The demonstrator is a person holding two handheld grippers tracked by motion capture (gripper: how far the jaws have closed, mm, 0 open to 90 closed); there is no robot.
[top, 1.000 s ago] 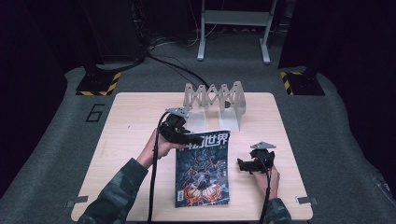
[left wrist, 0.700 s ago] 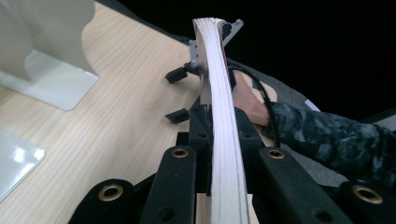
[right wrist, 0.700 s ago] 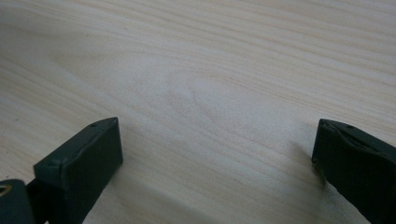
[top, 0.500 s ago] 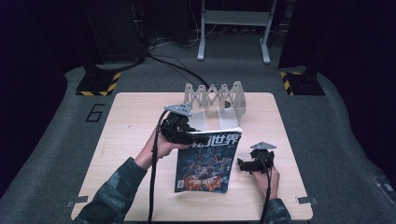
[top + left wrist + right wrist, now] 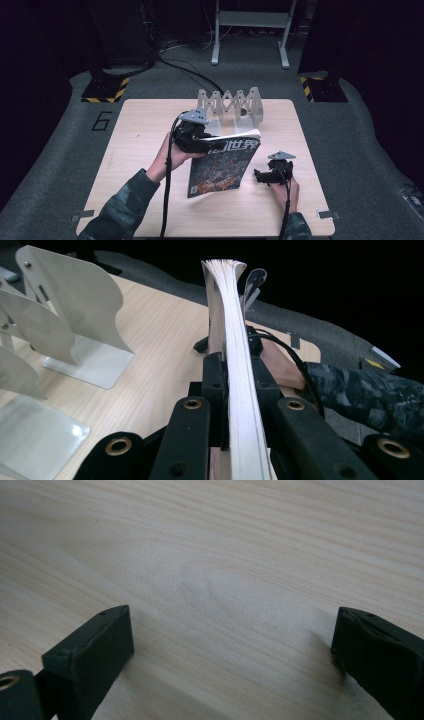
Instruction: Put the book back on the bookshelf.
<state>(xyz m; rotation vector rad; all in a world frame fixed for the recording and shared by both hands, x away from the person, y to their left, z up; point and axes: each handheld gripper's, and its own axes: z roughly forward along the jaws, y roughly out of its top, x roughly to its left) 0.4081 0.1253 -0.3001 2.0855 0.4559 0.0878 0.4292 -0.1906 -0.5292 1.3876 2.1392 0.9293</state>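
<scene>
Dark room, wood desk (image 5: 150,125). Left gripper (image 5: 192,136) is clamping the magazine (image 5: 220,165) at its top edge, tilting it up before the rack (image 5: 230,102). Right gripper (image 5: 272,175) is resting wide, empty. Risk: thin edge grip, pages sagging, magazine slipping.

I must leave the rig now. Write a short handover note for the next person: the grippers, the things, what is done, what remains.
Left gripper: shut on the magazine, gripping its top edge near the left corner; in the left gripper view the pages sit pinched between the jaws.
Right gripper: open, holding nothing, low over the table to the right of the magazine.
Magazine: top end lifted and tilted, bottom end seems to be on the table.
Rack: grey, at the far edge, slots free.
Done: magazine gripped and partly raised.
Left: probably stand it up and slide it into a rack slot; the right gripper could steady it.
</scene>
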